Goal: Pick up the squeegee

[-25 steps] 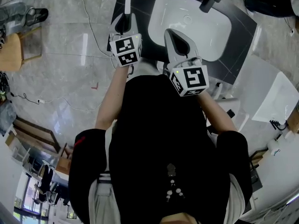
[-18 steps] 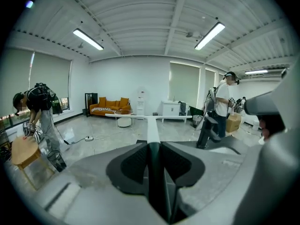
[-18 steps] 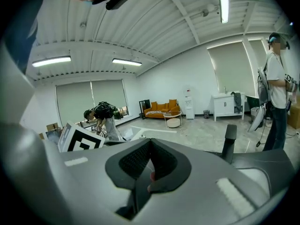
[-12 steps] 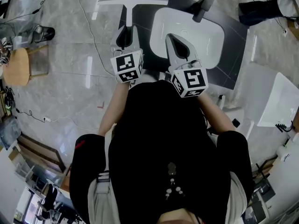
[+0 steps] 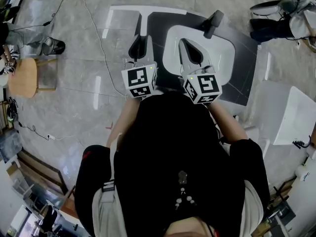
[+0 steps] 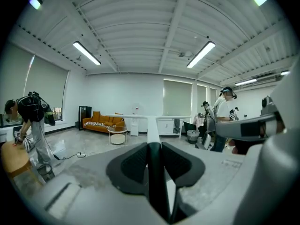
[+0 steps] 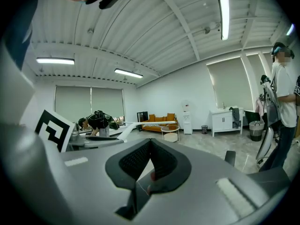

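Head view: white T-shaped squeegee (image 5: 143,19) is off the grey stone floor (image 5: 74,107). Its handle end is clamped in the left claw (image 5: 140,38). Long axis runs away from the person, blade crosswise at the far end. Right claw (image 5: 187,44) is over the white basin (image 5: 223,58).

Left gripper view: left claw (image 6: 153,146) pads are tight on the dark handle, and the shaft (image 6: 151,125) points straight ahead.

Right gripper view: right claw (image 7: 150,144) tips are together with nothing between them. The squeegee (image 7: 145,123) is off to the left.
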`<act>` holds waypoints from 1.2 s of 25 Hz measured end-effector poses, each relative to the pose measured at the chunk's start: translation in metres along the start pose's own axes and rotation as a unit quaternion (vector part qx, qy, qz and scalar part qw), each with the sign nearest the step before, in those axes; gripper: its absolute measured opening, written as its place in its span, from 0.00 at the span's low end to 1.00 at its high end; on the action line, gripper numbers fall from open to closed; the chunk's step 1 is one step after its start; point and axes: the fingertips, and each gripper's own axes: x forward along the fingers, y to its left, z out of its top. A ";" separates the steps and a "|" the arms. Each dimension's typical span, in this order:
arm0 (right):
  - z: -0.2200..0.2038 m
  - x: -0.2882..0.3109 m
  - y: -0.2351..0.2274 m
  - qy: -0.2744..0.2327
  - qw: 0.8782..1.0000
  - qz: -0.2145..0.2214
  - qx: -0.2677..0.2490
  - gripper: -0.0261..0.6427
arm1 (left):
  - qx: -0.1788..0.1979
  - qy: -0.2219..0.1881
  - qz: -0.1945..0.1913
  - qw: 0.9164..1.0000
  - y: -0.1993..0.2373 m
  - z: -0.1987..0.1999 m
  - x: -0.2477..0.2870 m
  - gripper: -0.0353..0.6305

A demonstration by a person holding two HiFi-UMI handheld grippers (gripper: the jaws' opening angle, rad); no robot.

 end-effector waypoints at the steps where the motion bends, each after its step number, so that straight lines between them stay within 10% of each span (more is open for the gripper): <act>1: 0.004 0.001 0.001 -0.004 1.000 0.001 -0.002 0.04 | 0.001 -0.006 -0.001 1.000 0.001 0.006 -0.002 0.21; 30: 0.083 -0.008 0.013 -0.086 0.996 0.029 -0.021 0.04 | 0.023 -0.115 0.001 0.993 -0.007 0.100 -0.050 0.21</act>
